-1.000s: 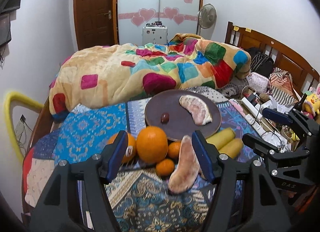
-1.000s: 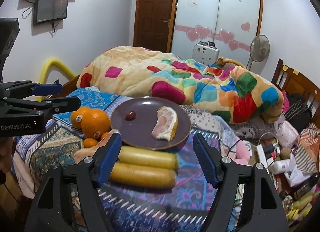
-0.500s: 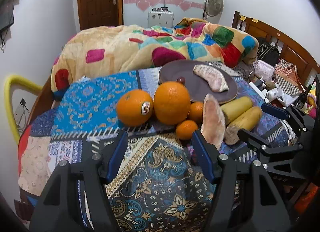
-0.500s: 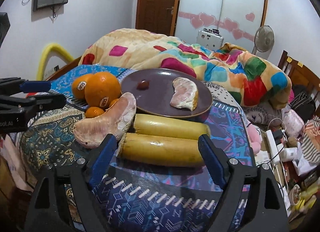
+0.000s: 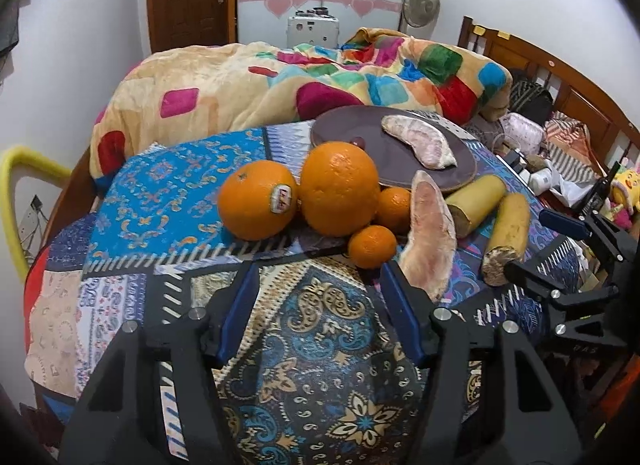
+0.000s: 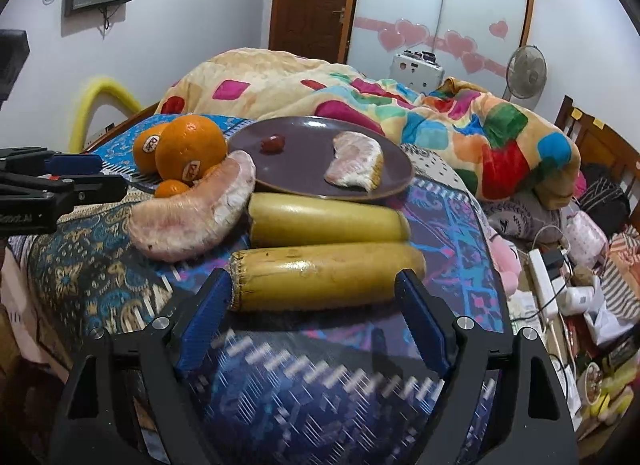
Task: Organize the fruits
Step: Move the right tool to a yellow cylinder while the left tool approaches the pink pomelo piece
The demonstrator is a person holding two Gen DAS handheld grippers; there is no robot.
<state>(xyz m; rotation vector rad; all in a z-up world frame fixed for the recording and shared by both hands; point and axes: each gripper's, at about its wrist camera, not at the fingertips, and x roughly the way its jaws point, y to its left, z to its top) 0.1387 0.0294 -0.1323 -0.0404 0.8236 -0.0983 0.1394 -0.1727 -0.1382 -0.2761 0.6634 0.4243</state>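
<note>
A dark purple plate (image 5: 460, 161) (image 6: 304, 161) on the patterned cloth holds a pomelo wedge (image 5: 420, 141) (image 6: 354, 165) and a small red fruit (image 6: 273, 143). In front lie two large oranges (image 5: 258, 205) (image 5: 340, 187), two small mandarins (image 5: 372, 245) (image 5: 395, 205), a second pomelo wedge (image 5: 428, 239) (image 6: 196, 213) and two yellow bananas (image 6: 326, 219) (image 6: 328, 277). My left gripper (image 5: 320, 313) is open, just short of the near mandarin. My right gripper (image 6: 314, 317) is open, its jaws on either side of the near banana's ends.
A colourful blanket (image 5: 320, 77) lies piled behind the plate. A wooden headboard (image 5: 560, 77) and clutter of bags, cables and bottles (image 6: 568, 277) fill the right side. A yellow curved tube (image 5: 16, 201) stands at the left.
Both grippers have moved forward and lower toward the fruit. The near banana now lies between my right gripper's fingers. The fruit has not moved.
</note>
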